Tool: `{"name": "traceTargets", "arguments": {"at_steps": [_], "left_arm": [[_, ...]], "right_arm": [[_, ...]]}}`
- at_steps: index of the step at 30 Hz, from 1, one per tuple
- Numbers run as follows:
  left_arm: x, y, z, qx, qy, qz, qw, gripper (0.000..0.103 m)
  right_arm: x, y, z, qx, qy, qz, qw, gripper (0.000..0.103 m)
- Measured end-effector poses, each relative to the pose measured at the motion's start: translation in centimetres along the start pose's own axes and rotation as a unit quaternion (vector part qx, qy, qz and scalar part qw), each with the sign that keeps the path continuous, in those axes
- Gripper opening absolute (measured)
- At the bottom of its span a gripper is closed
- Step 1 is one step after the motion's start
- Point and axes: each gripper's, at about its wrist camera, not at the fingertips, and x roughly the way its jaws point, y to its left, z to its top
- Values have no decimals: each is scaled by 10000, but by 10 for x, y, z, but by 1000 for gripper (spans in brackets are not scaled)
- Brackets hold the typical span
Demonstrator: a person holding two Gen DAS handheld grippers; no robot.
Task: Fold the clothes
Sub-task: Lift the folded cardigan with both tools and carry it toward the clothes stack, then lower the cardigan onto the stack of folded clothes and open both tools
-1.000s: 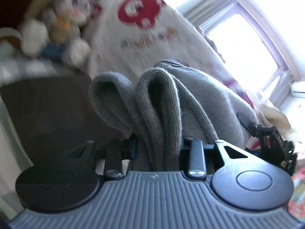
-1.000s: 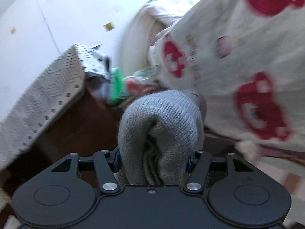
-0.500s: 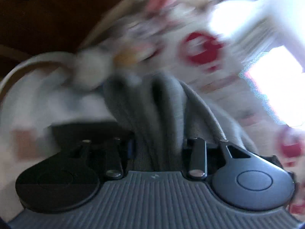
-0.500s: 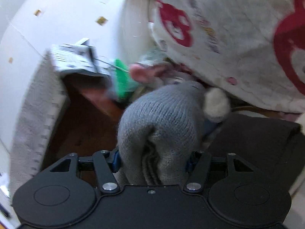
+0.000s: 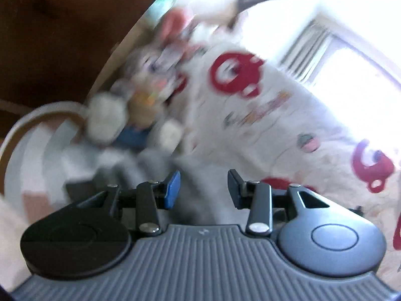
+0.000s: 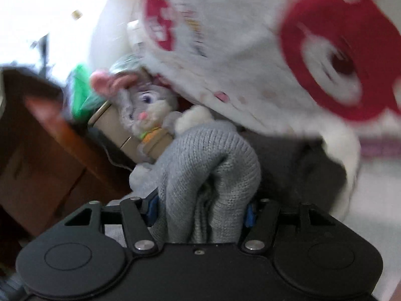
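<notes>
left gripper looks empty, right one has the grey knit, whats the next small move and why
Probably open the right gripper and let go too: it is shut on the bunched grey knit garment, while the left gripper is open with nothing between its fingers.

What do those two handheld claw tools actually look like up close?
The left gripper has a ribbed grey plastic body flanked by two round caps, one black, one grey. Black linkage arms with silver rivets carry its fingers, and one pad is blue. The right gripper is all smooth black, with the same round caps, silver rivets and blue-edged fingers. No cables or sleeves show.
</notes>
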Motion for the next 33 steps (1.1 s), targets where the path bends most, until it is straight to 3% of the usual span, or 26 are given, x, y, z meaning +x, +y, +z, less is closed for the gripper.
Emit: {"name": "traceTargets", "arguments": {"at_steps": [2,4,6,8,10,16,17,20,22,26,28,31,33], "left_arm": [[7,-16,-3,446,164,-46,9989,45],[26,-24,-15,768,768,81,9941,43],[44,-29,-31,1030,1257,525,9853,46],[54,-25,-38,797,1551,763,9817,46],[54,-17,-33,368,1573,696,9844,46],[49,-13,-28,292,1551,585,9857,46],[49,-14,-28,346,1529,547,9861,46],[39,-26,-22,578,1330,313,9889,43],[30,-38,-17,805,1089,118,9907,43],[24,-62,-14,1496,643,-126,9866,46],[31,-66,-19,1760,682,61,9820,45],[49,-54,-26,1599,1083,618,9792,45],[57,-39,-29,1198,1537,817,9774,45]], "right_arm": [[2,11,4,-279,36,-207,9994,71],[3,22,8,-558,72,-413,9976,75],[2,30,10,-787,67,-599,9951,78],[-7,34,8,-904,-26,-739,9932,79],[-15,38,6,-1020,-119,-880,9908,79],[-41,49,0,-1368,-398,-1298,9813,78],[-46,52,-3,-1596,-399,-1283,9780,72],[-65,64,-18,-2534,-277,-1152,9601,40],[-75,62,-28,-2861,-111,-1149,9512,29],[-89,56,-48,-3331,62,-1216,9350,29],[-92,52,-51,-3447,53,-1226,9307,29],[-82,47,-43,-3341,43,-1370,9325,32],[-72,43,-35,-3197,40,-1414,9369,37]]}}
